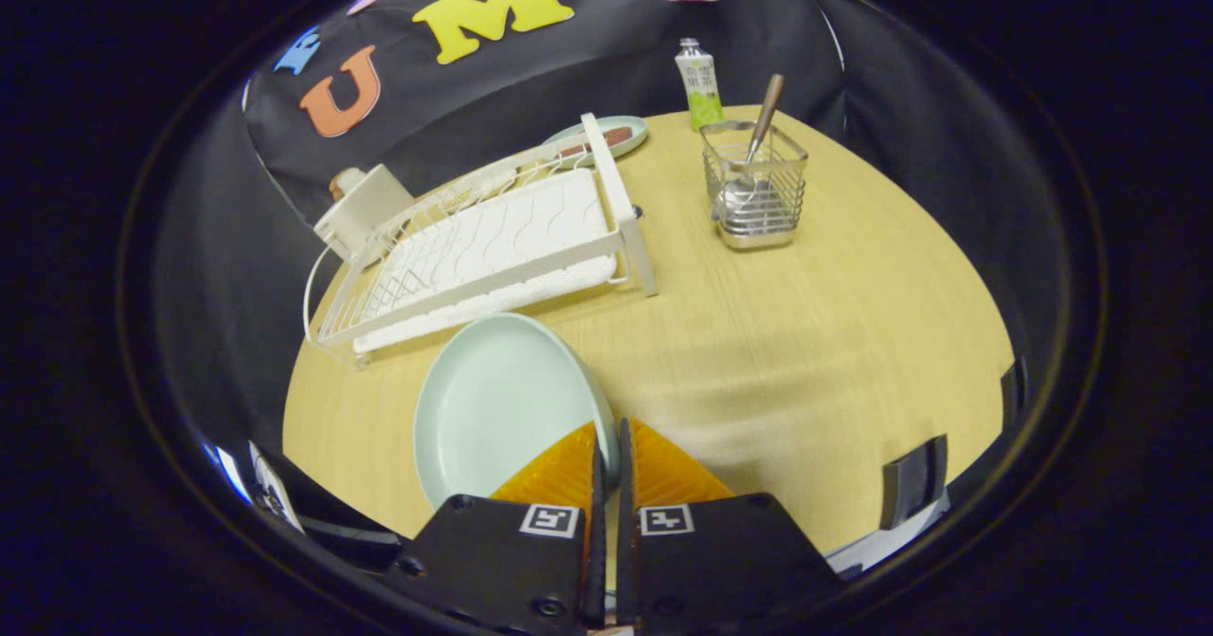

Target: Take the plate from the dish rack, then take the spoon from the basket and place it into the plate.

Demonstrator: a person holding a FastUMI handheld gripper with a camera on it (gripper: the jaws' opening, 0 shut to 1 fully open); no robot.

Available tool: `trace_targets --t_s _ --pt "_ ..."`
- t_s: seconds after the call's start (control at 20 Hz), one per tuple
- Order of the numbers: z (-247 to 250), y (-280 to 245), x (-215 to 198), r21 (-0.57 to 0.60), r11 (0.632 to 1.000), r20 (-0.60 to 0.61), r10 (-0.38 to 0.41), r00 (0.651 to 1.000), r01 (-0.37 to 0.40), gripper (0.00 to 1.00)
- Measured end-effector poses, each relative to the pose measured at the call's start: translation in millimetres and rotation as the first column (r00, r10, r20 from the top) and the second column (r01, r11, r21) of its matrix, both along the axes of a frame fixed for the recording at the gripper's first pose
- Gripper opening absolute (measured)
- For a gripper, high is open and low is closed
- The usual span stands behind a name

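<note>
Across the round wooden table [805,333], seen from the gripper view, a wide bare stretch lies to the right of the fingers and runs forward to the wire basket [755,186]; the table's rim curves away on that side. On the other side, the white dish rack [493,243] sits close to the left rim, its long side slanting away from the fingers toward the far edge.

Gripper [608,437]: the fingers are drawn nearly together, with the right rim of the pale green plate [497,408] pinched between them. That plate sits just ahead of the fingers, in front of the dish rack's near corner, its hollow facing up and bare.

Inside the basket stands the spoon [755,148], bowl down at the bottom, handle rising and leaning to the right above the basket's top. Behind the basket stands a small bottle [698,84]. Beyond the rack's far end lies a second small plate [606,138] with a brown piece on it.
</note>
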State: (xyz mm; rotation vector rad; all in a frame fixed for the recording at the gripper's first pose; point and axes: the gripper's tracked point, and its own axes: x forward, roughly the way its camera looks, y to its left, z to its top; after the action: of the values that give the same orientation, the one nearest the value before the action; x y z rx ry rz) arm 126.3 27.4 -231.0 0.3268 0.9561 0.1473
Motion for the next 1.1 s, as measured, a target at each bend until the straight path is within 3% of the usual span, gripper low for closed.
trace_targets --t_s 0.35,0.55,0.65,0.8,0.95,1.1 --pt "-22.9 10.4 12.9 0.006 1.000 0.036 -0.020 0.999 0.020 0.09" --pt "-11.5 3.1 20.7 -0.007 0.999 0.128 -0.032 0.991 0.034 0.13" --pt "1.2 -5.2 23.1 -0.041 0.998 0.202 -0.036 0.979 0.046 0.25" --pt "12.2 -18.6 26.1 -0.083 0.995 0.284 -0.036 0.958 0.062 0.84" --pt "16.2 -41.1 33.4 -0.154 0.983 0.325 -0.041 0.945 0.096 0.99" --pt "26.9 -57.3 43.6 -0.163 0.980 0.366 -0.043 0.930 0.110 0.99"
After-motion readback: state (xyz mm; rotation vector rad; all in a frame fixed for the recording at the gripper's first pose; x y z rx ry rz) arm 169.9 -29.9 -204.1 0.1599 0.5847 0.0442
